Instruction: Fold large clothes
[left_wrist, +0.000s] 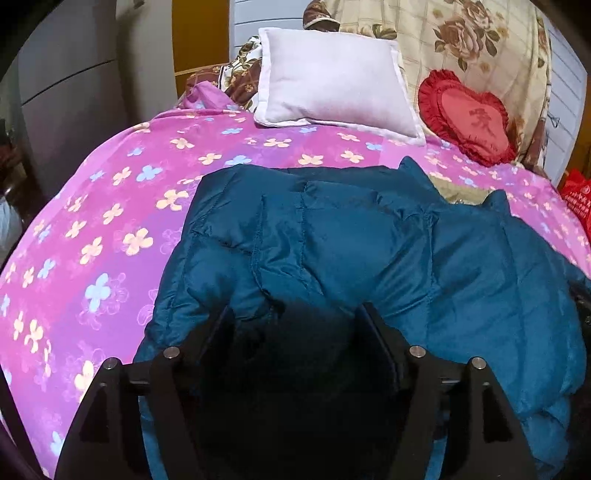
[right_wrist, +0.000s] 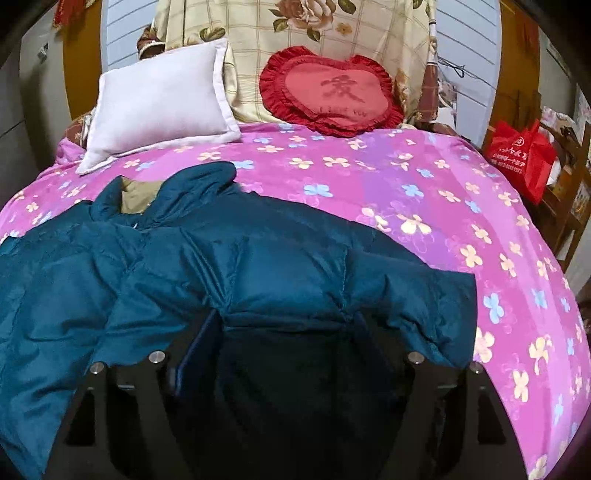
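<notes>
A teal puffer jacket (left_wrist: 369, 240) lies spread on a bed with a pink flowered cover (left_wrist: 110, 229). Its collar with a tan lining points toward the pillows. My left gripper (left_wrist: 295, 314) stands with its fingers wide apart, and a bulge of the jacket's near edge fills the gap between them. The jacket also shows in the right wrist view (right_wrist: 240, 266). My right gripper (right_wrist: 291, 321) likewise has jacket fabric bunched between its spread fingers. The fingertips are hidden under the fabric in both views.
A white pillow (left_wrist: 332, 81) and a red heart cushion (left_wrist: 469, 118) lie at the head of the bed against a floral quilt (right_wrist: 295, 22). A red bag (right_wrist: 524, 155) hangs at the right of the bed. A grey cabinet (left_wrist: 74, 92) stands at the left.
</notes>
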